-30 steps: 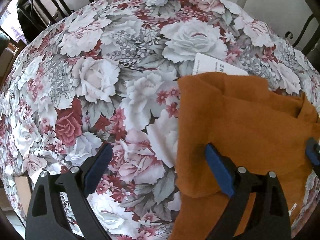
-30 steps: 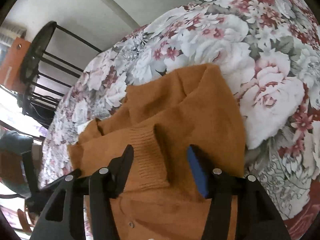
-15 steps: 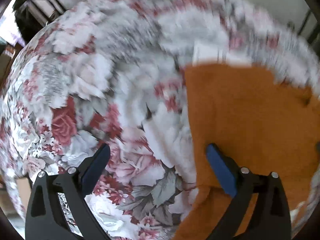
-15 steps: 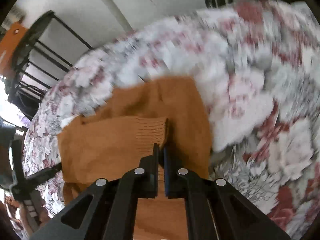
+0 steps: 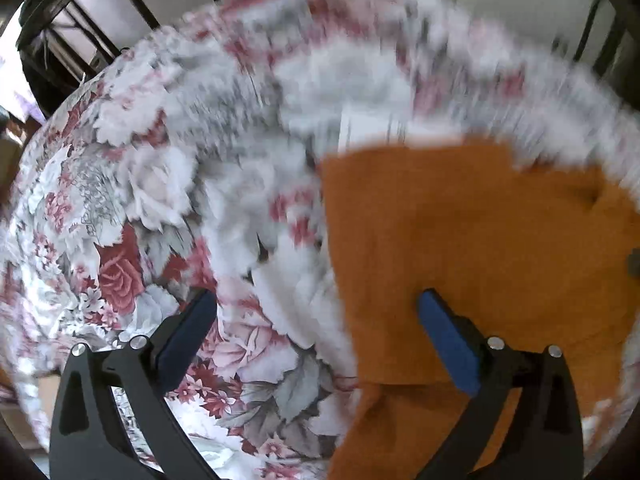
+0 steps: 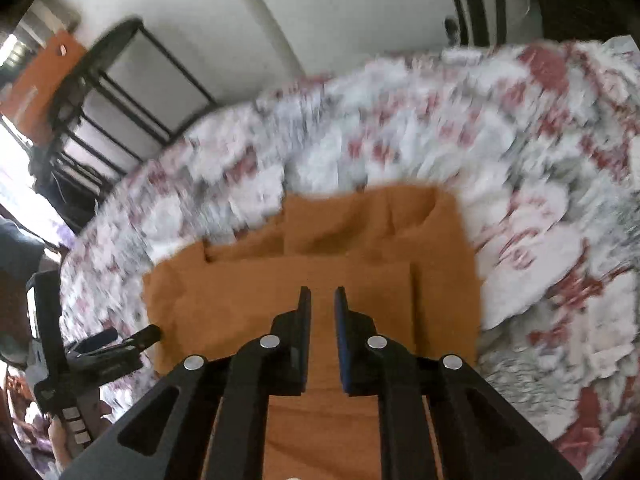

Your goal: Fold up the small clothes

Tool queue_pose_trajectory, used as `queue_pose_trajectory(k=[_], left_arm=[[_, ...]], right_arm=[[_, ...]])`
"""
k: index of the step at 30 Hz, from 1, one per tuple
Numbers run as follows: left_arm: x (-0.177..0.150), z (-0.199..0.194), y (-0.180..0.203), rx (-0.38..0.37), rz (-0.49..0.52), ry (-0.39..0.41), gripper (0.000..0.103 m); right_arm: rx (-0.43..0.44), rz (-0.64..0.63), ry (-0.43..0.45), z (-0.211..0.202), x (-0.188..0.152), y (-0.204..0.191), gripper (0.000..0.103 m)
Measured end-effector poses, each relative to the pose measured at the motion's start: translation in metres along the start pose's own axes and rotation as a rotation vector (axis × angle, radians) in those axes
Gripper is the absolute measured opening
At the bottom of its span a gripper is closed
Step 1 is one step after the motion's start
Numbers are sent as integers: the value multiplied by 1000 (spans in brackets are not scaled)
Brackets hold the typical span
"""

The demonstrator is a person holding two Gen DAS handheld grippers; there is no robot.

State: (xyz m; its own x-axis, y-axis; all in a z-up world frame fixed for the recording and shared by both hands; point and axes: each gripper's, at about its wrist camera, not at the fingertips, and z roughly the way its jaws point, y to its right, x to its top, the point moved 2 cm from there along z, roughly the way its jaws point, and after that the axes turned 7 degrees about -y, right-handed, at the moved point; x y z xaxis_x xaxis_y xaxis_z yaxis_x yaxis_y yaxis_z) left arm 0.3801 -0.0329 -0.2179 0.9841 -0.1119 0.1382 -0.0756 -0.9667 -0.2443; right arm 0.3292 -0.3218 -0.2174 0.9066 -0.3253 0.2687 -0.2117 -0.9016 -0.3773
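Observation:
An orange knit garment (image 5: 480, 248) lies on the floral tablecloth (image 5: 168, 208), with one sleeve folded flat across its body (image 6: 304, 276). My left gripper (image 5: 318, 320) hovers over its left edge. Its jaws are wide and still opening, and they grip nothing. Its right finger (image 5: 448, 344) is over the cloth, its left finger (image 5: 188, 332) over the tablecloth. My right gripper (image 6: 322, 300) hangs over the garment's middle. Its jaws are opening with a narrow gap, and no cloth is pinched between the pads. In the right wrist view the left gripper (image 6: 128, 336) shows at the garment's left edge.
A white paper tag (image 5: 364, 128) pokes out from under the garment's far edge. Black metal chair frames (image 6: 100, 92) stand past the table's far side against a pale wall. A hand (image 6: 60, 440) holds the left gripper at the lower left.
The right gripper shut on the ribbed sleeve cuff, then parted slightly; the sleeve now lies flat across the garment. The left gripper stayed open over the left edge and its view tilted.

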Motion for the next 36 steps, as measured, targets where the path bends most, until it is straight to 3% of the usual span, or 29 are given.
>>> queue_pose_trajectory(k=[2,5,6,9,11,13,15,18,20,22,23,29,34,36], left_arm=[[-1,20,0,6,7,-67,99],[4,14,-15,-42,-57,-91,99],[5,7,-19,-49,-66,-70,99],[3,-24,-22,-99,-51,22,98],[-2,-34,-16,-109,-14,37,98],[-9,-24,-10,-38,29,16,98],[-18,10,6,81,95,-82,99],[-27,18,-7,26,10,-111,99],[-30,4,-21,-43,-28,-121,98],[-36,-9,-35,-105,-60,-113,98],[-39,-9,-40,-108,-62,-120,98],[-102,14,-67,-136,-53,-249,98],[-148,14,-78,-70,4,-238,99],[-163,8,-83,-66,24,-230,99]], right_arm=[[6,11,-80,21,-3,9,12],[23,37,-66,8,-1,9,11],[19,24,-43,-2,-1,4,14],[1,-32,-15,-21,-8,-10,43],[-26,-53,-55,-19,-17,-15,45],[-78,-75,-114,-5,-27,-15,52],[-154,-122,-173,16,-38,-10,53],[-208,-155,-140,0,-42,-24,53],[-161,-157,-97,-26,-44,-34,56],[-164,-163,-79,-43,-52,-36,71],[-176,-161,-91,-50,-60,-33,73],[-197,-79,-248,-47,-114,4,73],[-248,-78,-288,-51,-155,23,74],[-227,-49,-290,-63,-169,30,74]])
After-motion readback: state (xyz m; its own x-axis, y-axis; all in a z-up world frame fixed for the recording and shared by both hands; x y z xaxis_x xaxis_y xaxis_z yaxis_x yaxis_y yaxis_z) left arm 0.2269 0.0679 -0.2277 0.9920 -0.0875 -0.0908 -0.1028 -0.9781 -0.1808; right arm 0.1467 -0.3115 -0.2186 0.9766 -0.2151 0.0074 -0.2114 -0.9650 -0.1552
